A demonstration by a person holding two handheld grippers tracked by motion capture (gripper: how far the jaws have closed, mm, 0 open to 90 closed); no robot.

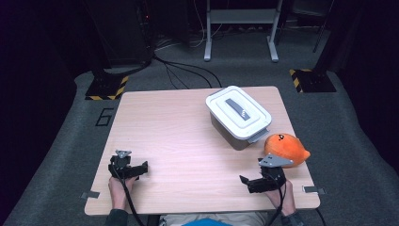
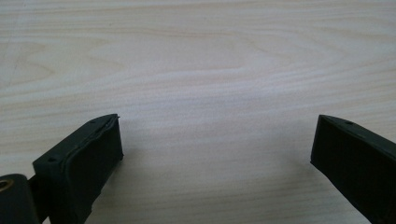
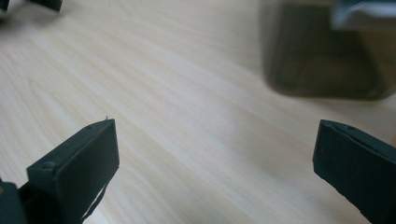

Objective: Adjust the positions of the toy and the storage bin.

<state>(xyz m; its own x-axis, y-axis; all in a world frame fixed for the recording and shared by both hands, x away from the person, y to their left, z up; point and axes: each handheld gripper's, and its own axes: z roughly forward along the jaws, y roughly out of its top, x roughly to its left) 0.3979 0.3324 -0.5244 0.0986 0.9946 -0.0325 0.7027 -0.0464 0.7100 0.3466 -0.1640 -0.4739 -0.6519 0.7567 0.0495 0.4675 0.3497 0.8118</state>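
My left gripper [image 1: 141, 168], near left on table [image 1: 179, 136]: jaws wide, empty. My right gripper [image 1: 245, 181], near right: wide, empty. Box [image 1: 238, 115] and orange toy [image 1: 285, 147], far right.

This looks like a lab or recording studio set up for tests, dim and bare. A pale wood-grain desk [image 1: 188, 141] stands alone on grey carpet [image 1: 61, 141], with black stand bases edged in yellow-and-black hazard tape [image 1: 107, 87] at its far corners. Black cables [image 1: 183, 70] trail across the floor toward a grey metal frame [image 1: 240, 28] and dark equipment behind.
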